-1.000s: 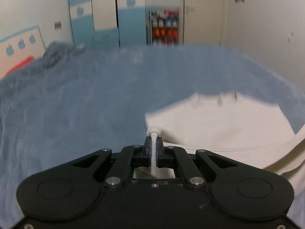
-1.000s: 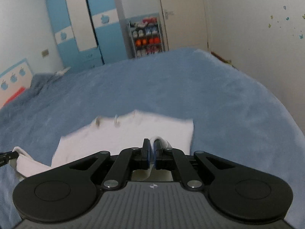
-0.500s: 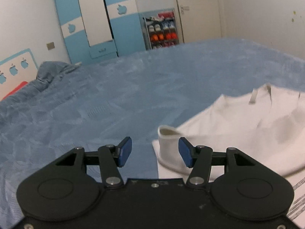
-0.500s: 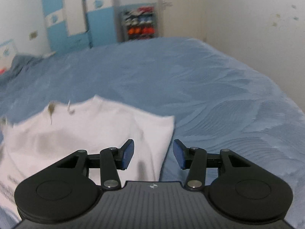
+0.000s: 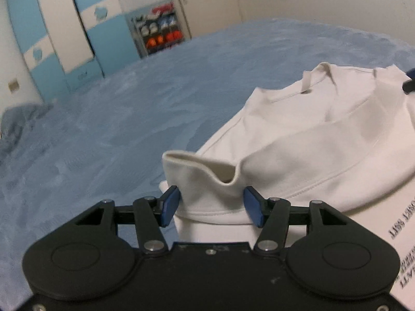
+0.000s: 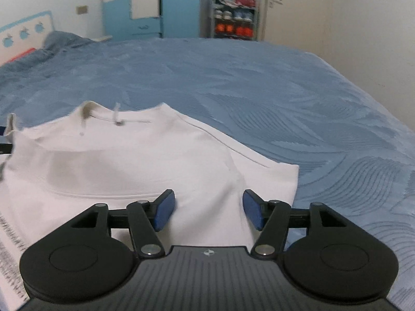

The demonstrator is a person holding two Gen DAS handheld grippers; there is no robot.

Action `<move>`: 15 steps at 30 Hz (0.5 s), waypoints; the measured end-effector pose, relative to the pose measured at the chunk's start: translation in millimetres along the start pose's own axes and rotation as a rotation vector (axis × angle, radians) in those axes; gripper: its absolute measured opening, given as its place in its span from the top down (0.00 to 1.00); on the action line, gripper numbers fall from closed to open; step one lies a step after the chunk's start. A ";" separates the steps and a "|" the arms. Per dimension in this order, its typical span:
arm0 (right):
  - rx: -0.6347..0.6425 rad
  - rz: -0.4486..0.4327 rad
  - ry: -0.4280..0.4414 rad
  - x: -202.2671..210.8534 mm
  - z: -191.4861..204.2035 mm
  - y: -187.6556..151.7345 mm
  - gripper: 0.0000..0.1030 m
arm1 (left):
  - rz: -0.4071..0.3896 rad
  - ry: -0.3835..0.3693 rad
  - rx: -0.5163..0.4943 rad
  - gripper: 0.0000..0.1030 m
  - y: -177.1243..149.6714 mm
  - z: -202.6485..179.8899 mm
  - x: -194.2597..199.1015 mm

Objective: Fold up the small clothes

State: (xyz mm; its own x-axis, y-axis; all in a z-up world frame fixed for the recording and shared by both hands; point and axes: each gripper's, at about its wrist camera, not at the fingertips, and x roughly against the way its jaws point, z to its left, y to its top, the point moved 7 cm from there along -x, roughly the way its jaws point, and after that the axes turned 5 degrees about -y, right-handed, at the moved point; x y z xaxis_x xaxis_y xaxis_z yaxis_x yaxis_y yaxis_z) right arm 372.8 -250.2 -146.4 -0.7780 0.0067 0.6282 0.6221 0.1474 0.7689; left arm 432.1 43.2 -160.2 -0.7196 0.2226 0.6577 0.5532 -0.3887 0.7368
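Your left gripper (image 5: 211, 206) stood wide open, its blue pads (image 5: 169, 206) spread to either side of a raised white cuff (image 5: 199, 181) without pinching it; the left pad sat just beside the cloth, and whether it touched could not be told. The cuff stood up as a soft, curled tube with a stitched hem below it.

Your right gripper (image 6: 208, 210) was likewise spread wide, holding nothing, its blue pads (image 6: 164, 211) hovering over the near right part of the white garment (image 6: 124, 160).

That garment lay on the blue bedspread (image 6: 246, 85) with one layer doubled over another; a stitched hem line ran across the top layer. It was smooth, matte knit, cream-white, with a ribbed neckline (image 6: 89, 108) at its far edge and a small hanging tag (image 6: 116, 115) beside it. In the left view the same garment (image 5: 324, 140) filled the right side, and black printed lettering (image 5: 400, 223) showed at the near right edge; it was seen at a slant and too broken to read surely. A strip of the same print (image 6: 10, 233) appeared at the left edge of the right view, blurred.

The bedspread was plush, with an embossed pattern of ribbed curves. Beyond its far edge stood a blue-and-white wardrobe (image 6: 145, 5) bearing apple shapes and a shoe rack (image 6: 234, 15).
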 end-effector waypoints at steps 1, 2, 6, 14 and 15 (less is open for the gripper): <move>0.003 0.006 -0.004 -1.9 0.6 -0.7 0.31 | 0.007 -0.019 0.043 0.50 0.0 3.9 -2.7; 0.014 0.011 -0.008 -2.9 1.6 -1.8 0.32 | 0.012 -0.033 0.077 0.56 0.1 6.7 -2.1; 0.038 0.006 -0.040 -8.6 4.3 -2.9 0.28 | 0.036 -0.088 0.159 0.97 -0.3 -1.3 2.3; 0.054 -0.016 -0.085 -4.8 9.3 1.4 0.95 | 0.033 -0.054 0.199 0.98 -5.3 -5.8 15.8; 0.031 -0.017 -0.088 -2.3 7.4 2.7 0.95 | 0.032 -0.049 0.207 0.98 -4.9 -5.6 16.7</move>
State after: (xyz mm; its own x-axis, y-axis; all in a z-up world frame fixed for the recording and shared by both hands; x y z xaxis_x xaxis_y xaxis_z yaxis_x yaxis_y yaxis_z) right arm 375.6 -242.5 -146.7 -0.7940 0.0902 0.6012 0.6068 0.1788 0.7745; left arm 415.0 43.8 -153.7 -0.6817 0.2580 0.6846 0.6536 -0.2056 0.7284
